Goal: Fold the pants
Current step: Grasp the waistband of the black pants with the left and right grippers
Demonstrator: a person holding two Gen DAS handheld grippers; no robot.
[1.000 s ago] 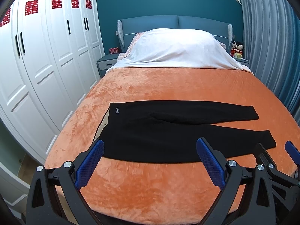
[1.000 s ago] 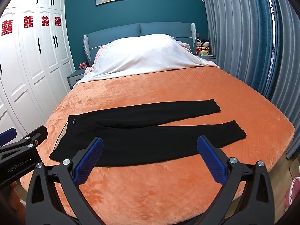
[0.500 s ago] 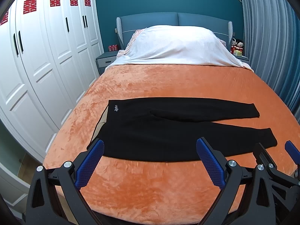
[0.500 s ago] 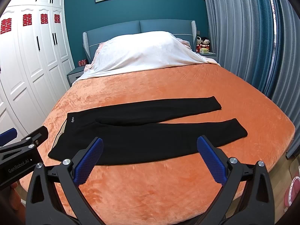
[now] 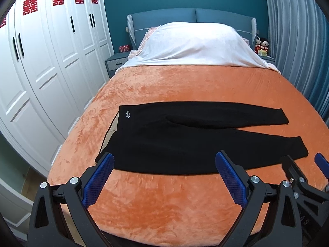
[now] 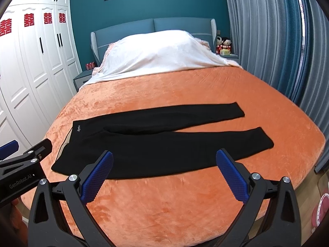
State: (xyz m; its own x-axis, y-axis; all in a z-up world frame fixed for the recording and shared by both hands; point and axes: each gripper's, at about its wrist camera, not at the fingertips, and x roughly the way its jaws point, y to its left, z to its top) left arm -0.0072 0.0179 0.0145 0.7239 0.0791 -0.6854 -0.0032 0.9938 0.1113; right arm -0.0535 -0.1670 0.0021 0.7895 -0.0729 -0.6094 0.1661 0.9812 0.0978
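Observation:
Black pants (image 5: pixel 185 140) lie flat on the orange bed cover (image 5: pixel 185 84), waistband to the left, both legs spread out to the right. They also show in the right wrist view (image 6: pixel 164 146). My left gripper (image 5: pixel 164 160) is open and empty, held above the near edge of the pants by the waist. My right gripper (image 6: pixel 164 160) is open and empty above the near leg. The left gripper's body (image 6: pixel 22 168) shows at the left edge of the right wrist view, the right gripper's body (image 5: pixel 298 177) at the right edge of the left wrist view.
A white duvet (image 5: pixel 195 43) covers the head of the bed against a blue headboard (image 5: pixel 185 18). White wardrobes (image 5: pixel 41 61) stand close on the left. Grey curtains (image 6: pixel 277 41) hang on the right. Nightstands flank the bed.
Both grippers have moved forward and slightly down toward the pants; the pants look nearer and larger. The pants have not moved. Both grippers stay open.

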